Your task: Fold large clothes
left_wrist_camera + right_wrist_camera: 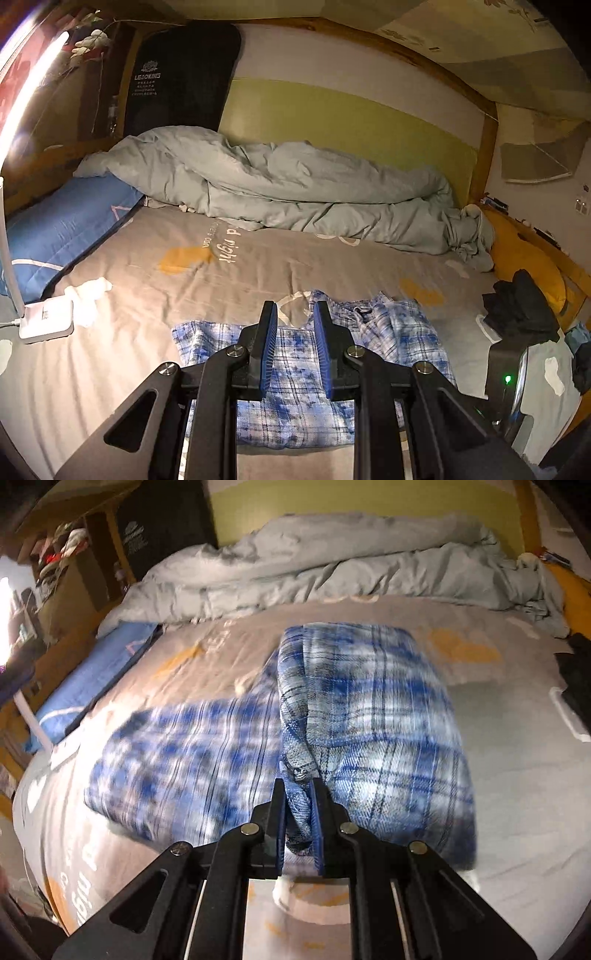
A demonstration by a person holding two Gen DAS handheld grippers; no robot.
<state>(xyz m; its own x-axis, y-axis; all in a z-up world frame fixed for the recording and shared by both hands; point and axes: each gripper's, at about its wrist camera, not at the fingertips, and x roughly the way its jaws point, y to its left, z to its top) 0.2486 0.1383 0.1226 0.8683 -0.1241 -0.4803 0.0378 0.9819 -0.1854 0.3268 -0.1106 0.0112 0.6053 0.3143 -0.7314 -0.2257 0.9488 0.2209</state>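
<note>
The right gripper (298,805) is pinching the plaid shirt (369,709) edge, carrying it leftward; the left gripper (294,325) is hovering open above

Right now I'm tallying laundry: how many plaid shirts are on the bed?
1. The plaid shirt lies mid-bed on the grey sheet, a bunched edge pinched in the right gripper. The left gripper hovers open above it. The rumpled duvet could hide more.
</note>
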